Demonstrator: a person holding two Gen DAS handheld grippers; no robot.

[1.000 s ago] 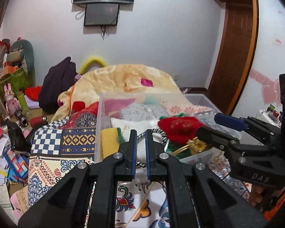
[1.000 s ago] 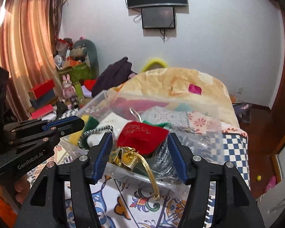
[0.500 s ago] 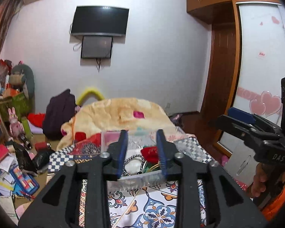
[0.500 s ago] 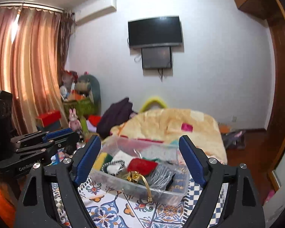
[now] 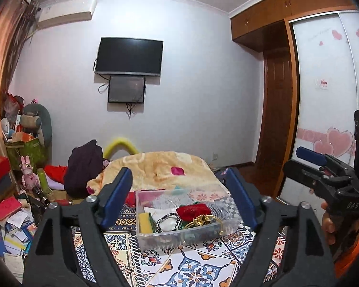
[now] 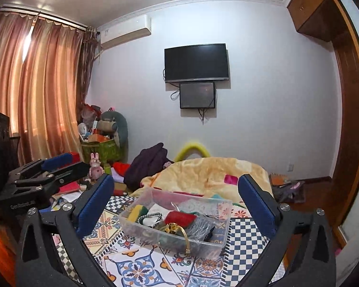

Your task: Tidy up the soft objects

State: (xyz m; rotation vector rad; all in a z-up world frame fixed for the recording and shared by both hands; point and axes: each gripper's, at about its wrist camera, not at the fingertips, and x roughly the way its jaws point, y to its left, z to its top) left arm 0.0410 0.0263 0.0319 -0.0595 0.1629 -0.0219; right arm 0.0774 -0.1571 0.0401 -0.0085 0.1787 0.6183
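The clear plastic bin sits on the patterned bedspread, in front of the yellow blanket. Inside the bin, a red pouch looks light and squashy; pinch its bunched middle. Its long axis seems to follow the bin's length. Left gripper and right gripper hover with fingers spread wide, empty.

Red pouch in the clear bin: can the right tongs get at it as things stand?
Probably yes. The red pouch lies on top in the lidless clear bin, and the right tongs are open, nothing between; they hang well back.
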